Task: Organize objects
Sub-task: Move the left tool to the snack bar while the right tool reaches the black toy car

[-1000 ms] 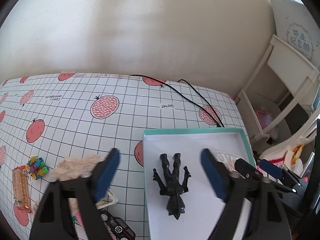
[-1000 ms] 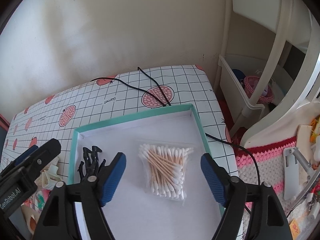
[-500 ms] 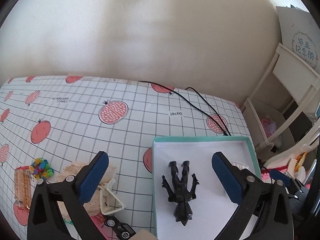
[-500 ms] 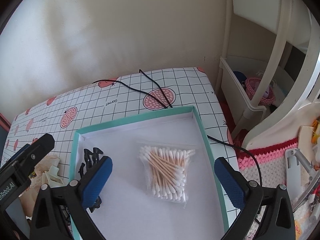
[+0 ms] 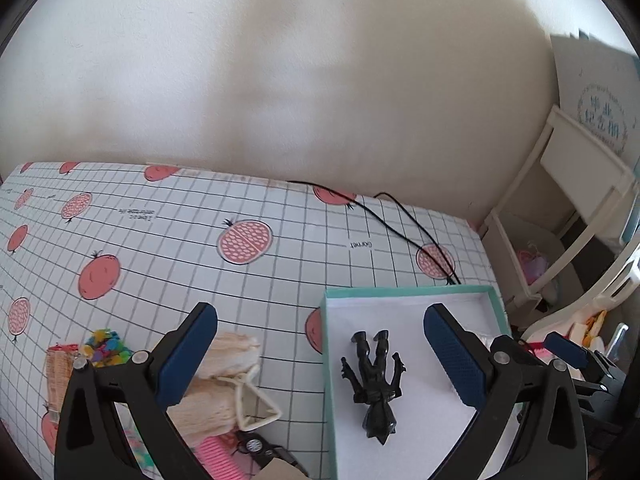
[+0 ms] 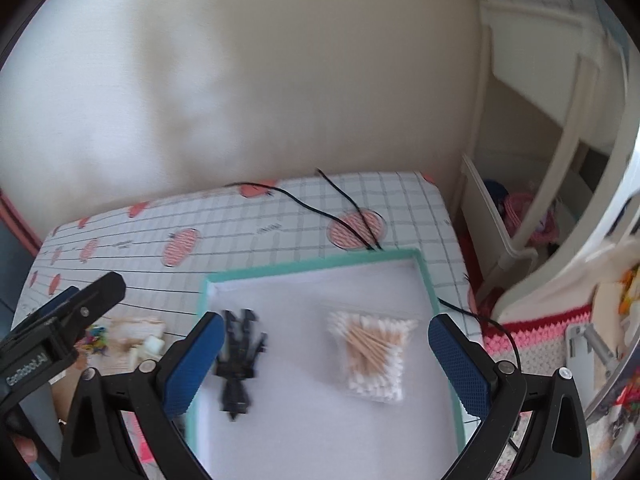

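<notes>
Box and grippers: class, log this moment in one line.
left gripper: open | right gripper: open | box: figure, swabs

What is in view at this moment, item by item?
Box: one, teal rim, white inside, on tablecloth.
Action figure: one, black, lying in box.
Cotton swabs: one clear bag, in box beside figure.
Tablecloth: one, white grid, red fruit print.
Cable: black, across tablecloth to box.
Comb: one, pink, outside box.
Shelf unit: one, white, beside table.
Left gripper: open, empty.
Right gripper: open, empty.
</notes>
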`<state>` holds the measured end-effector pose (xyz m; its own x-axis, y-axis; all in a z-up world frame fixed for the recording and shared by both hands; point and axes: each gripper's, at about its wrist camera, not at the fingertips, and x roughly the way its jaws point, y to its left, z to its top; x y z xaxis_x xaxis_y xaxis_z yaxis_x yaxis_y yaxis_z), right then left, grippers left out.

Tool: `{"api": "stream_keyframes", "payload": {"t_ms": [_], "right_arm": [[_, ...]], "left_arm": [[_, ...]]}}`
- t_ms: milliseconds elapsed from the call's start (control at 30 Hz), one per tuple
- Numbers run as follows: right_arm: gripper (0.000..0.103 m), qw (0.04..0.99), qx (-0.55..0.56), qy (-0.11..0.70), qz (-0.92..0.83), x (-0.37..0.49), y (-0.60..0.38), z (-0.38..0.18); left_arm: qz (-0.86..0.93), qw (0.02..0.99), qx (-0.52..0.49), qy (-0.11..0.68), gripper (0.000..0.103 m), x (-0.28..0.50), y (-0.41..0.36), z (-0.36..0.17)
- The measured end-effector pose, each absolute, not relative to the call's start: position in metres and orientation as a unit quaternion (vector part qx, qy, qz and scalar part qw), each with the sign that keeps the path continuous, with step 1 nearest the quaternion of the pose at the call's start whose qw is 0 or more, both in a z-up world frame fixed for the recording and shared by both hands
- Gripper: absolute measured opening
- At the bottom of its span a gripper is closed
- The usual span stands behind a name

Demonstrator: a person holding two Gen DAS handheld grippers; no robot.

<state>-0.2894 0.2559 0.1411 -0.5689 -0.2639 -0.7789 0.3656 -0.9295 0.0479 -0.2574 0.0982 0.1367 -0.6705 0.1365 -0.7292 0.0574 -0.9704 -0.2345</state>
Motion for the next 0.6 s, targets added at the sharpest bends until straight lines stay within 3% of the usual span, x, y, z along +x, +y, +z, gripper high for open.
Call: {"api": "stream_keyframes", "payload": {"t_ms": [300, 600], "right_arm": [[0.103, 0.290, 0.377, 0.047, -0.879, -0.237, 0.206, 0.175], [0.103, 0.364, 0.413, 0.077, -0.831, -0.204, 0.158, 0.145]], "left_arm": [[0.909, -0.016, -0.401, -0.117, 0.103, -0.230, 0.037, 0.170], [0.905, -0.084, -0.402, -0.110, 0.103, -0.197, -0.032, 0.178]]}}
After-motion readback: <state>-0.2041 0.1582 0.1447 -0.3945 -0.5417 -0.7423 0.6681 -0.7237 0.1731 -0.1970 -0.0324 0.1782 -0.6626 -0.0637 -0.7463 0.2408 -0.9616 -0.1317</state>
